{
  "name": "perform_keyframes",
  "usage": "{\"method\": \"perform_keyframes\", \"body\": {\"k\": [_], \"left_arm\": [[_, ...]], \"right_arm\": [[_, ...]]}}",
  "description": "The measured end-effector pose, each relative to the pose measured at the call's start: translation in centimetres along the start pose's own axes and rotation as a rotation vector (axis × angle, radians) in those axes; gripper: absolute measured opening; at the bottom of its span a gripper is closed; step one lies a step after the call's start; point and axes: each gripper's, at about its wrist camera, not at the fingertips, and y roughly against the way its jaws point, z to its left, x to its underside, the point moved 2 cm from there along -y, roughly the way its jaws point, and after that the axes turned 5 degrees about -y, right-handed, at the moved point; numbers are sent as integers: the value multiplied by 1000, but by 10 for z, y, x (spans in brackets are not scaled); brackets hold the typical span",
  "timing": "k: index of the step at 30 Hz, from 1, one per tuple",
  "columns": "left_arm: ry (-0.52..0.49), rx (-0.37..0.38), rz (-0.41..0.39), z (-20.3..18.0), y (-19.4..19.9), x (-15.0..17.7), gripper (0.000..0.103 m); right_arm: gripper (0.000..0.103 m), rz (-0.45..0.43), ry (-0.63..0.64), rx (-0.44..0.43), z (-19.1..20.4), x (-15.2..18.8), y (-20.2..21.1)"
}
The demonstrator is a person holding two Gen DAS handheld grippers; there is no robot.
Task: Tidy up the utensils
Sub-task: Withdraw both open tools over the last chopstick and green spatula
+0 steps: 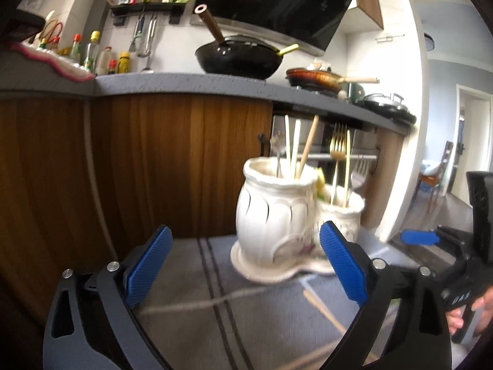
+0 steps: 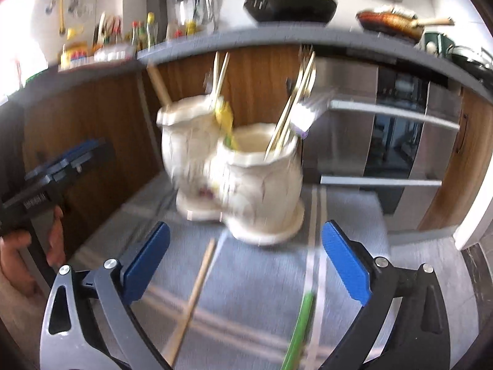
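Note:
A white ceramic double-pot utensil holder [image 1: 274, 219] [image 2: 240, 172] stands on a grey striped cloth [image 1: 262, 314] [image 2: 262, 280]. Chopsticks and a fork stick up from its taller pot; gold forks [image 1: 337, 148] [image 2: 303, 83] and a silver fork stand in the lower one. My left gripper [image 1: 246, 265] is open, its blue pads wide apart with nothing between them, just short of the holder. My right gripper [image 2: 246, 265] is open too, empty, near the lower pot. A wooden chopstick [image 2: 192, 302] [image 1: 323, 308] and a green utensil [image 2: 300, 330] lie on the cloth.
Wooden cabinet doors [image 1: 154, 160] rise close behind the cloth, under a grey counter [image 1: 185, 81] with a black wok [image 1: 240, 57], a pan and bottles. An oven front [image 2: 397, 123] stands at the right. The person's hands hold each gripper's handle [image 2: 18, 256] [image 1: 474, 311].

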Motion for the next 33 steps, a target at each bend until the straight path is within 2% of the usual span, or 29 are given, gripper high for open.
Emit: {"method": "perform_keyframes", "body": {"k": [4, 10, 17, 19, 25, 30, 33], "left_arm": [[18, -16, 51, -4, 6, 16, 97], [-23, -73, 116, -13, 4, 32, 97], [-26, -60, 149, -10, -3, 41, 97], [-21, -52, 163, -8, -5, 42, 97], [-17, -22, 177, -9, -8, 45, 97], [-12, -7, 200, -11, -11, 47, 97], [-26, -11, 225, -20, -13, 48, 97]], "right_arm": [[97, 85, 35, 4, 13, 18, -9], [97, 153, 71, 10, 30, 31, -20], [96, 209, 113, 4, 46, 42, -38], [92, 220, 123, 5, 48, 45, -41], [90, 226, 150, 12, 48, 45, -41], [88, 181, 153, 47, 25, 38, -19], [82, 186, 116, 82, 4, 39, -12]]}}
